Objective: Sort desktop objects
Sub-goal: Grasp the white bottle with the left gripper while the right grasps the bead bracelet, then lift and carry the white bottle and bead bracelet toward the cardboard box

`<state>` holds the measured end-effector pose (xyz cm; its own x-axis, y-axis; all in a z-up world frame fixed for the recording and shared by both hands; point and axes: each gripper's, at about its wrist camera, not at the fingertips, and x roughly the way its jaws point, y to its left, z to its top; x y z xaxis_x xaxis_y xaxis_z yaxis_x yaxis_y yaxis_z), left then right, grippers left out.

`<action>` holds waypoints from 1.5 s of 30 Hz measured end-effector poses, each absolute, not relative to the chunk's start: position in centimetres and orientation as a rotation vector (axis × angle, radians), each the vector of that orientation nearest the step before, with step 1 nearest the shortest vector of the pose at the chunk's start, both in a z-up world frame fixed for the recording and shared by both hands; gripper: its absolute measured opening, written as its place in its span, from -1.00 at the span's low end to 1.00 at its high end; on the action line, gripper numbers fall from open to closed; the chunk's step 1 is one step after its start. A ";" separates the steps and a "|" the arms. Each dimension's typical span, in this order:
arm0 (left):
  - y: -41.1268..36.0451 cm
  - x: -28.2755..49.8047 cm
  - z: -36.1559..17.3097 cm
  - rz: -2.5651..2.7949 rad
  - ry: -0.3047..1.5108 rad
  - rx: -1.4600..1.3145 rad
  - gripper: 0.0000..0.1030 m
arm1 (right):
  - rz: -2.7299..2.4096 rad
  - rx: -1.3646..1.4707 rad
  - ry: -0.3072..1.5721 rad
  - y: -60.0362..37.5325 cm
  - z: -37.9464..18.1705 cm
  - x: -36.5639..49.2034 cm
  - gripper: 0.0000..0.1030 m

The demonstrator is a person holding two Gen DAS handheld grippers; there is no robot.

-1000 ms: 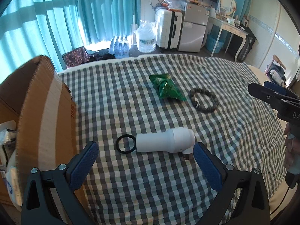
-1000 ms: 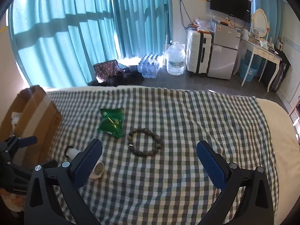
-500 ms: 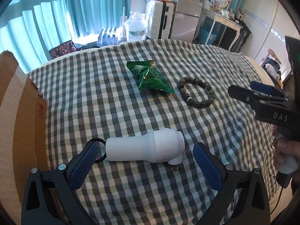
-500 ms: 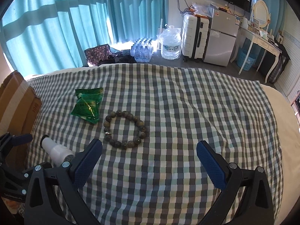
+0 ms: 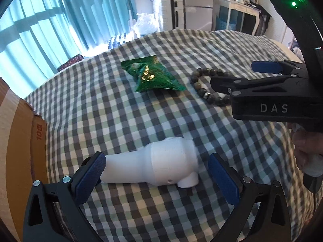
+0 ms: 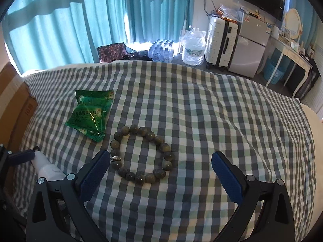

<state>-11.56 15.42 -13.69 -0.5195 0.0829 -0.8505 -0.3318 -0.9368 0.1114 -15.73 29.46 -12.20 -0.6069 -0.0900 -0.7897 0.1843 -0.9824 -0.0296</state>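
Checked bedcover (image 6: 201,104) carries all three items, none yet sorted. Left claw (image 5: 157,173), open, straddles the white handheld device (image 5: 161,167). Right claw (image 6: 159,173), open, nears the bead bracelet (image 6: 141,155); green sachet (image 6: 90,115) lies beyond, untouched.

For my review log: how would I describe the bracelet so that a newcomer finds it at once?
On the checked bedcover, look right of the green foil packet. The bracelet is a flat ring of dull olive beads, the only beaded item.
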 end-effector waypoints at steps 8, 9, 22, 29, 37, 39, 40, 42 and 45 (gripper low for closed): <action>13.5 -12.1 -13.8 2.534 0.281 -1.414 1.00 | -2.631 1.347 0.249 27.6 -14.3 -16.3 0.69; 13.4 -12.1 -13.9 2.535 0.288 -1.415 1.00 | -2.618 1.357 0.256 27.3 -14.5 -16.3 0.55; 12.5 -11.6 -13.7 2.462 0.169 -1.442 0.97 | -2.579 1.405 0.359 25.6 -14.3 -15.0 -0.54; 14.4 -10.5 -13.1 2.497 0.229 -1.396 0.96 | -2.595 1.429 0.286 27.2 -13.5 -15.1 -0.55; 16.7 -8.8 -10.4 2.561 0.359 -1.225 0.96 | -2.626 1.420 0.212 28.3 -12.0 -15.2 -0.55; 17.2 -8.6 -10.6 2.548 0.399 -1.225 0.96 | -2.633 1.417 0.207 28.4 -11.8 -15.1 -0.54; 17.1 -8.6 -10.8 2.546 0.394 -1.236 0.96 | -2.634 1.417 0.201 28.5 -11.7 -15.1 -0.54; 16.5 -8.9 -11.7 2.516 0.366 -1.304 0.96 | -2.633 1.421 0.196 28.5 -11.6 -15.0 -0.54; 16.4 -9.6 -13.3 2.483 0.362 -1.396 0.96 | -2.630 1.428 0.202 28.3 -11.6 -15.0 -0.55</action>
